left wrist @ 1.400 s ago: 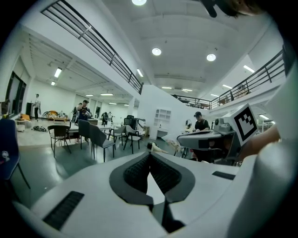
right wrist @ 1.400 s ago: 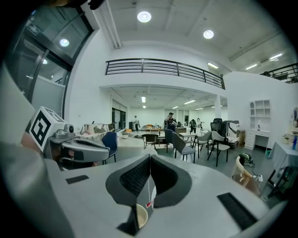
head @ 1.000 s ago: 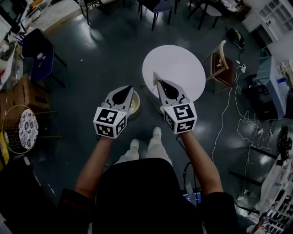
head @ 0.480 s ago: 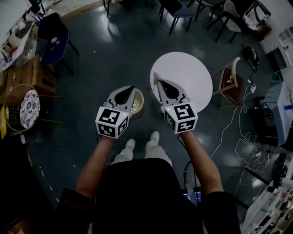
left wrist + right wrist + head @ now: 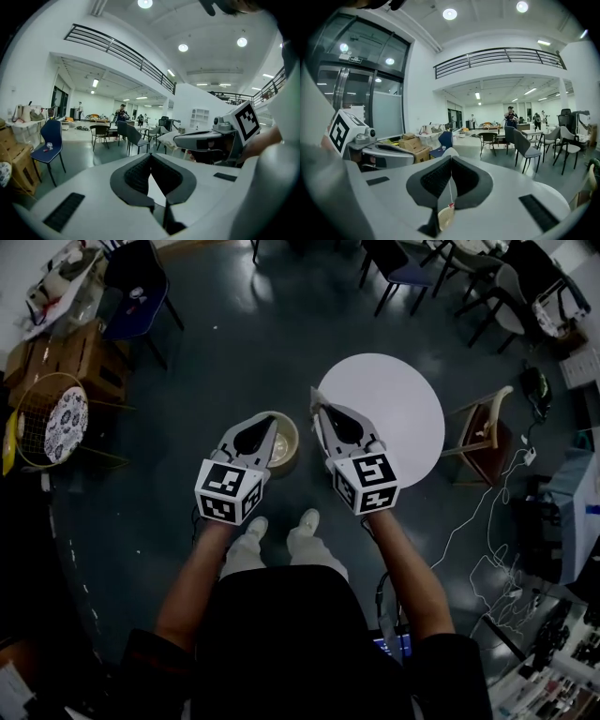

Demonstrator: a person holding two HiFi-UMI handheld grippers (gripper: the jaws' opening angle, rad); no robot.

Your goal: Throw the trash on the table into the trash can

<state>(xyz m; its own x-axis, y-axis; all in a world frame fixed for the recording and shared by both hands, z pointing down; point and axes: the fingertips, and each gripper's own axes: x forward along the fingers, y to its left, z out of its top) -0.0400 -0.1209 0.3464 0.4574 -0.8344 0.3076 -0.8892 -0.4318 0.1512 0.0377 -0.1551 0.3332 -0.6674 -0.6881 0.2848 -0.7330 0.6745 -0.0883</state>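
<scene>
The left claw (image 5: 151, 155) and right claw (image 5: 450, 160) have smooth, matt grey plastic shells and black ribbed, rubbery pads (image 5: 436, 178). The white scrap (image 5: 449, 152) pinched in the right claw looks like thin paper. The round table (image 5: 398, 390) has a smooth, matt white top. The dark floor (image 5: 234, 324) is glossy.

White table (image 5: 389, 404), perhaps beige trash can (image 5: 286, 442) (dim)

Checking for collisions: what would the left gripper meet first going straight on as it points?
Nothing close: the left gripper points over shiny dark floor. The dark grey chair beyond its tips looks first in line, though depth is unclear.
</scene>
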